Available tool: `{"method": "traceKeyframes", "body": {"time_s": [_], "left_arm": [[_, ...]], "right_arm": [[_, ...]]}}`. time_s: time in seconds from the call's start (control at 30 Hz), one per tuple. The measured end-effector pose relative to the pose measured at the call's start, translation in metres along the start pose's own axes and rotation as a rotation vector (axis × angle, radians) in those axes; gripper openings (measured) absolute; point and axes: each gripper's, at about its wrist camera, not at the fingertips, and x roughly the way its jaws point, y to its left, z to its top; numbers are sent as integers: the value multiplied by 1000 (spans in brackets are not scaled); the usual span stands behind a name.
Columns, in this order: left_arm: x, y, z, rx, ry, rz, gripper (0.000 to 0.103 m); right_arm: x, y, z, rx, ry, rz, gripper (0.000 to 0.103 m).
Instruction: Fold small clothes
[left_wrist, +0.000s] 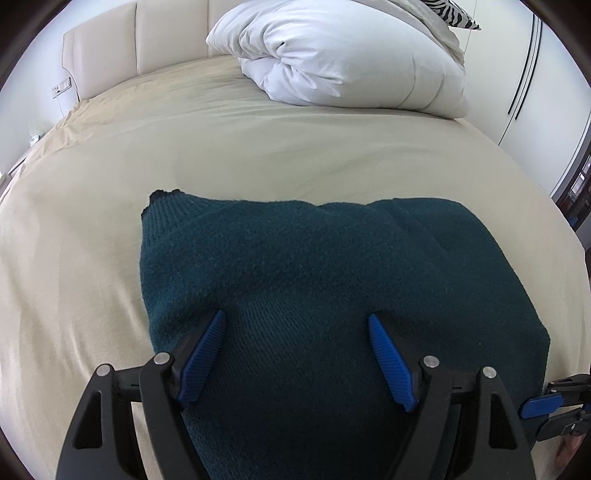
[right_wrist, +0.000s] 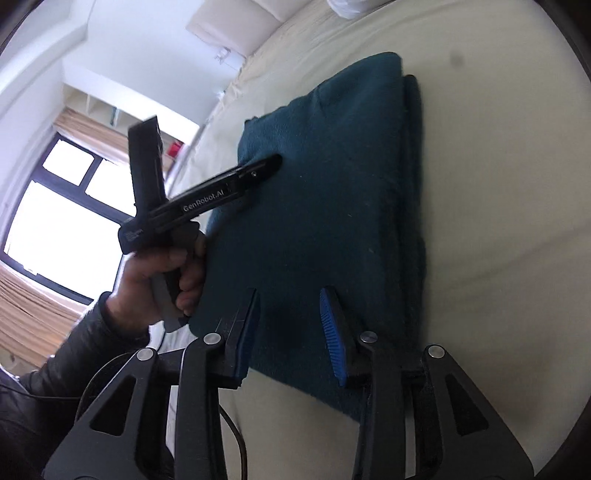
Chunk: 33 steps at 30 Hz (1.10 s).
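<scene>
A dark teal knit garment (left_wrist: 314, 266) lies folded into a thick rectangle on the beige bed sheet (left_wrist: 74, 221). My left gripper (left_wrist: 295, 321) is open, its blue-padded fingers spread just over the garment's near part, holding nothing. In the right wrist view the same garment (right_wrist: 332, 184) shows stacked layers along its right edge. My right gripper (right_wrist: 290, 295) is open over the garment's near edge, empty. The left gripper (right_wrist: 273, 162) is also seen there from the side, held by a hand, its tip resting on the garment.
A bunched white duvet (left_wrist: 332, 55) sits at the bed's far end in front of a cream padded headboard (left_wrist: 147, 44). A zebra-print pillow (left_wrist: 454, 14) lies behind it. A window (right_wrist: 55, 206) is to the left of the bed.
</scene>
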Motion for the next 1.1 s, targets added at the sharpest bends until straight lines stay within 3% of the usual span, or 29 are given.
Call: {"method": "traceKeyframes", "body": {"time_s": [0.13, 0.27, 0.3, 0.37, 0.47, 0.57, 0.73, 0.87, 0.97, 1.03, 1.07, 1.1], "left_arm": [[0, 0, 0, 1, -3, 0, 81], [-7, 2, 3, -10, 12, -14, 81], [-13, 3, 4, -18, 11, -21, 80], [-35, 8, 1, -54, -11, -30, 79], [-73, 25, -13, -160, -75, -43, 80], [-90, 47, -36, -264, -95, -51, 81], [-73, 67, -70, -416, 24, -149, 81], [-65, 63, -66, -434, 41, -174, 86], [-58, 51, -59, -406, 70, -214, 86], [-51, 42, -57, -372, 93, -191, 84], [-49, 40, -56, -365, 86, -187, 80], [-47, 39, -56, -367, 87, -200, 70]], "right_arm": [[-26, -13, -20, 53, -49, 6, 32], [-52, -8, -25, 31, -54, -67, 33], [-59, -7, -24, 32, -72, -93, 36], [-75, -5, -20, 43, -129, -163, 59], [-96, -6, -10, 64, -217, -212, 79], [-95, -4, 6, 53, -241, -192, 79], [-63, -5, 36, 62, -180, -142, 79], [-30, -12, 55, 113, -104, -149, 75], [-6, -22, 60, 132, -39, -179, 59], [-1, -23, 62, 120, -45, -196, 48], [0, -23, 63, 122, -44, -197, 43], [2, -22, 63, 119, -41, -205, 41]]}}
